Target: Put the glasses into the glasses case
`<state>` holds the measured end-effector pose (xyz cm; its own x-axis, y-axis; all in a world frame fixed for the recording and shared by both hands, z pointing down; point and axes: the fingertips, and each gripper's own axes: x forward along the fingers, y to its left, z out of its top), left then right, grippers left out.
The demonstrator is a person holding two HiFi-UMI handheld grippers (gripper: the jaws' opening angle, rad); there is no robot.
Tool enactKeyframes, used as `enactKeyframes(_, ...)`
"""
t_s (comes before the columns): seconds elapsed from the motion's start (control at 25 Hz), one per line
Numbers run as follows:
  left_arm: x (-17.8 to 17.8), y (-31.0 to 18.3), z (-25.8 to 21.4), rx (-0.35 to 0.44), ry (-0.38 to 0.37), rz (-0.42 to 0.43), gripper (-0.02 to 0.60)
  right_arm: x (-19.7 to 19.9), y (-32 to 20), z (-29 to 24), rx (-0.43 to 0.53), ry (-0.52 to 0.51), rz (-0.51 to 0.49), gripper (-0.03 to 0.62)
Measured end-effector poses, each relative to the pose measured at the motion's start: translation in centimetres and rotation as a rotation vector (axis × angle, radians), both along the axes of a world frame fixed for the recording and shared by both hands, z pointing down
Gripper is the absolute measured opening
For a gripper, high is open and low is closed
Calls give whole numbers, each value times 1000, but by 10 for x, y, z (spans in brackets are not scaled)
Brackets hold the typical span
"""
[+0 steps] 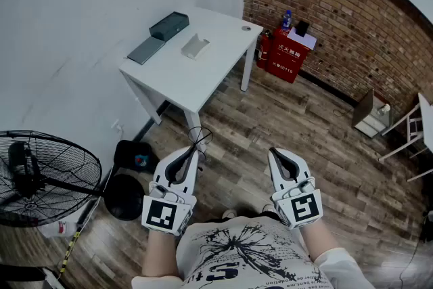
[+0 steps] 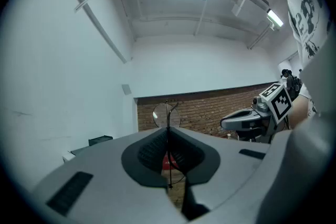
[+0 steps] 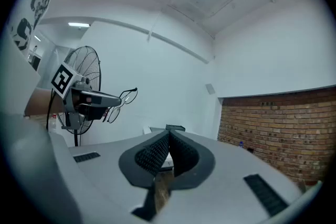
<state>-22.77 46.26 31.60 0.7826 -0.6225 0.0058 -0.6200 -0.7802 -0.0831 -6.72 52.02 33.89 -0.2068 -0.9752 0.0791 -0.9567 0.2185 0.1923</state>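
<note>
- Head view shows a person standing on a wooden floor [image 1: 298,139] with a gripper in each hand, both pointing toward 12 o'clock.
- The left gripper [image 2: 168,129] is at 7 o'clock in that view. Its jaws are pressed together on a thin wire part of the glasses [image 2: 164,115].
- One round lens stands above the jaw tips, at 12 o'clock from them in the left gripper view, and the frame wire runs down through the closed pads.
- The right gripper [image 3: 168,136] is at 5 o'clock in the head view, well apart from the left one. Its jaws are pressed together with nothing between them.
- Right gripper view shows the left gripper at 9 o'clock, with the glasses hanging off its tip in front of the white wall.
- A white table [image 1: 216,68] stands at 11 o'clock from the grippers, well apart from them, against the white wall.
- On the table, a dark case [image 1: 169,26] lies at the far side, a flat grey object [image 1: 145,49] just beside it at 7 o'clock, and a small white object [image 1: 195,45] near it at 4 o'clock.
- A black fan [image 1: 40,176] stands at 9 o'clock in the head view.
- A red box [image 1: 285,54] sits against the brick wall [image 1: 338,17] at 1 o'clock.
</note>
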Motion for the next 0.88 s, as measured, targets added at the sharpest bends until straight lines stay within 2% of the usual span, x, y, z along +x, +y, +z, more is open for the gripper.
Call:
enactKeyframes(0.48, 20, -32, 3, -25, 5, 37, 21, 13, -32, -3, -10, -9, 25, 12)
enactKeyframes(0.64, 27, -43, 9, -40, 4, 35, 22, 21, -43, 8, -33, -59, 24, 15)
enactKeyframes(0.88, 38, -70, 22, -68, 1, 15, 21, 39, -74, 21, -70, -47, 21, 15)
